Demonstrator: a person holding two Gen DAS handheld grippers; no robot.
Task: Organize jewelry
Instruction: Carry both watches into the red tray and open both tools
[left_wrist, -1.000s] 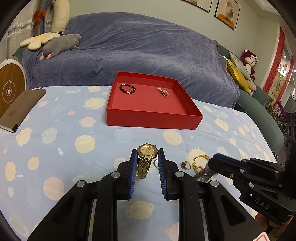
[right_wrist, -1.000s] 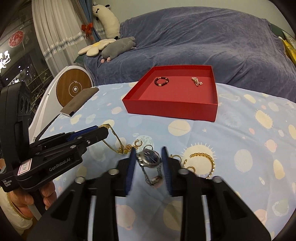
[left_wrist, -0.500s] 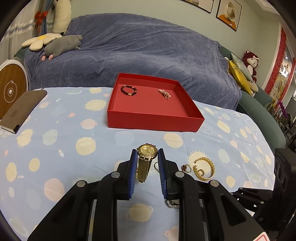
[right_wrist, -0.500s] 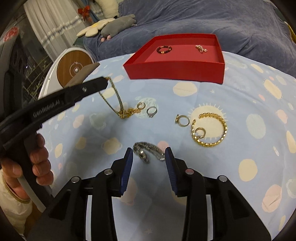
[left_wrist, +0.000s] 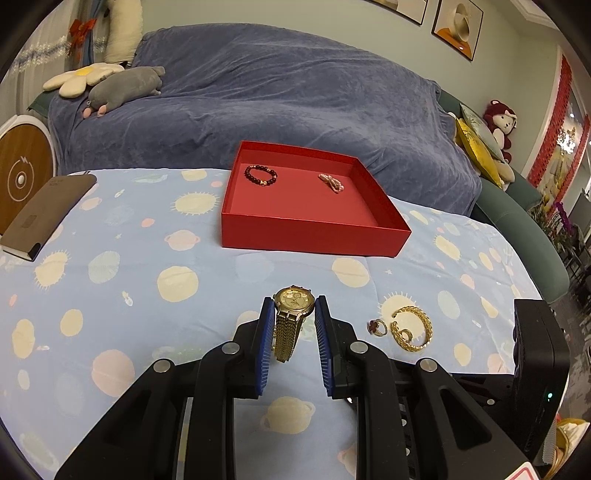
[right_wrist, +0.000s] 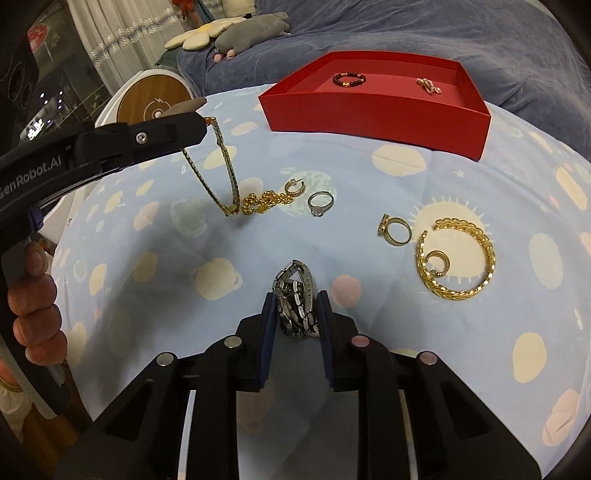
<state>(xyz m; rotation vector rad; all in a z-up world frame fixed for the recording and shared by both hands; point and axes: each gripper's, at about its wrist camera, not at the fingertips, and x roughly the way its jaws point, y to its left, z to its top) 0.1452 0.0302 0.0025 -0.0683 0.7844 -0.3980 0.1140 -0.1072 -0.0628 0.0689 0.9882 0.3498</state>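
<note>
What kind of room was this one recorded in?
Most likely a home living room: a sofa under a blue throw with plush toys, framed pictures on the wall, and a table under a planet-print cloth.

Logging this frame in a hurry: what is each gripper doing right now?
Left gripper: closed on the gold watch, lifted off the table.
Right gripper: closed on the silver watch.
</note>
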